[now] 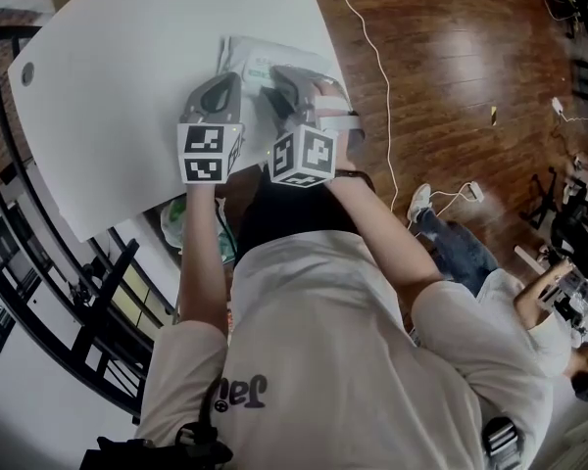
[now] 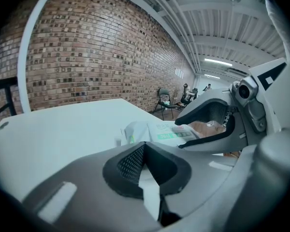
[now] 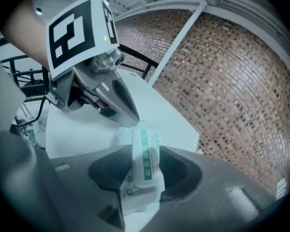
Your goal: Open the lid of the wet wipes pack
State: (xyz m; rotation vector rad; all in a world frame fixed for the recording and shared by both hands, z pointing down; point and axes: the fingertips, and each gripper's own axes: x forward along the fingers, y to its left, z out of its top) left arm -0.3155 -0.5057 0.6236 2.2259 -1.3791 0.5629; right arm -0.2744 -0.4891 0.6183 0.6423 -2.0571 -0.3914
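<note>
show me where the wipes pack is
Head view: the wet wipes pack lies near the white table's right edge, between the right gripper's closing jaws.

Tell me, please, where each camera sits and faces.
Head view: on the person's head, looking down at the table, forearms, wet wipes pack.
Left gripper view: rides the left gripper, faces the brick wall; own jaws show.
Right gripper view: rides the right gripper; the pack between its closing jaws.
Shared: the pack, in all three.

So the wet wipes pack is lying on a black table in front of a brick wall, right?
No, the table is white, not black; the left gripper view shows it. The wet wipes pack does lie on it, brick wall behind.
</note>
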